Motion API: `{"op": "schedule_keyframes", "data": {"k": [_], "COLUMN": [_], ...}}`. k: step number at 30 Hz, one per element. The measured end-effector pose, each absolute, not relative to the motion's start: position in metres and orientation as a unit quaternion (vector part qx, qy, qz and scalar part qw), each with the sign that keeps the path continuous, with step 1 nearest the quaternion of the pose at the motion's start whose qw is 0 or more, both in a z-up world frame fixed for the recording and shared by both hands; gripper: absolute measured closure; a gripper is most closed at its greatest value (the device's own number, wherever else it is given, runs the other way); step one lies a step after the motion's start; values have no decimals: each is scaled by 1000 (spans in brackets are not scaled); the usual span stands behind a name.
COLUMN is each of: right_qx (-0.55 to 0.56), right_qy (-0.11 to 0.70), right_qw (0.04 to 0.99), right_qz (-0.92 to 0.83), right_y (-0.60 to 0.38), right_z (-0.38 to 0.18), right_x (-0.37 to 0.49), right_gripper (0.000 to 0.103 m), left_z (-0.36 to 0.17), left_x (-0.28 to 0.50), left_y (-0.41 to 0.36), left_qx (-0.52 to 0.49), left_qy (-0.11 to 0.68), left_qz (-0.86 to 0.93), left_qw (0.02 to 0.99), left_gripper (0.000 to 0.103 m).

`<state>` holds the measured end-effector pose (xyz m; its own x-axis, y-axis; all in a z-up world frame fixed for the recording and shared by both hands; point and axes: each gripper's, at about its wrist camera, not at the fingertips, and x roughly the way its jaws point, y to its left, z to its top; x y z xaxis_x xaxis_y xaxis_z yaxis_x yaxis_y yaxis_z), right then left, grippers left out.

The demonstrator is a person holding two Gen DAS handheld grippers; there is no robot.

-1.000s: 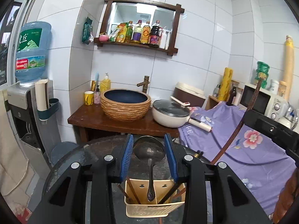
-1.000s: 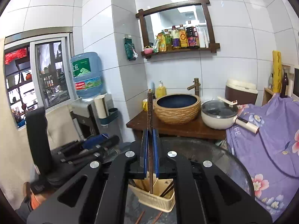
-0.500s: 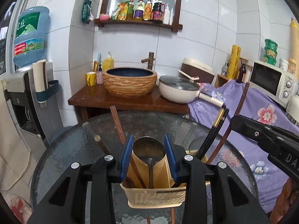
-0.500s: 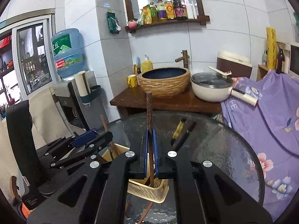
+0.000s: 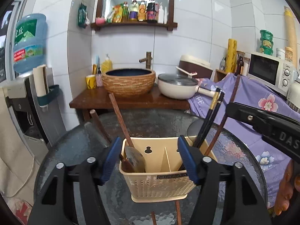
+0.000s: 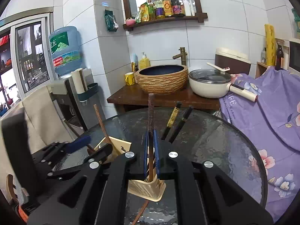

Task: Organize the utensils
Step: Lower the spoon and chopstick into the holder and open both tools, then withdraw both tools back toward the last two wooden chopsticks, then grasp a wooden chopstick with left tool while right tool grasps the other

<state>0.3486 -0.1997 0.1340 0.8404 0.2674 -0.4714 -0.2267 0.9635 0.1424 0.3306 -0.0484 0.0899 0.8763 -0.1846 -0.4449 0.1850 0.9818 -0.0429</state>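
A beige perforated utensil basket stands on the round glass table. Its left compartment holds a dark spoon and a brown wooden handle; black chopsticks lean in its right compartment. My left gripper is open, its blue pads on either side of the basket top. My right gripper is shut on a brown wooden stick, held upright with its lower end in the basket. Black chopsticks lean beside it.
A wooden stand behind the table carries a woven basin and a white pan. A purple floral cloth lies at the right under a microwave. A water dispenser stands at the left. Loose brown sticks lie on the table.
My left gripper lowered the spoon into the basket's left compartment, opened wide and let it go. My right gripper came down with the wooden stick toward the basket.
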Motion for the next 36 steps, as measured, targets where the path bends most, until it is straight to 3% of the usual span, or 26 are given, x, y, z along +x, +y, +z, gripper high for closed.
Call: {"op": "schedule_keyframes", "data": {"k": [1, 3, 10, 12, 20, 23, 31, 36], "right_qx": [44, 50, 45, 37, 9, 2, -24, -52], "right_qy": [245, 228, 216, 238, 381, 416, 451, 454], "right_qw": [960, 964, 968, 963, 918, 902, 883, 882], "right_qz": [131, 128, 121, 117, 112, 117, 124, 112], "right_y": [-202, -206, -211, -209, -184, -170, -134, -130], "right_z": [135, 138, 123, 106, 0, -29, -57, -62], "right_x": [344, 333, 291, 282, 264, 258, 246, 239], "right_gripper": [80, 52, 45, 34, 34, 44, 52, 66], "left_z": [92, 94, 82, 68, -9, -29, -40, -43], "left_x": [325, 306, 255, 246, 235, 229, 224, 222], "left_y": [-48, -44, -23, -16, 6, 11, 16, 5], "left_qx": [2, -1, -17, -8, 6, 5, -14, -7], "left_qy": [224, 208, 187, 199, 333, 360, 381, 386], "left_qz": [-95, -94, -68, -46, -20, -14, -23, -38], "left_qw": [970, 974, 980, 979, 943, 933, 924, 922], "left_gripper": [35, 25, 10, 9, 10, 19, 28, 29]}}
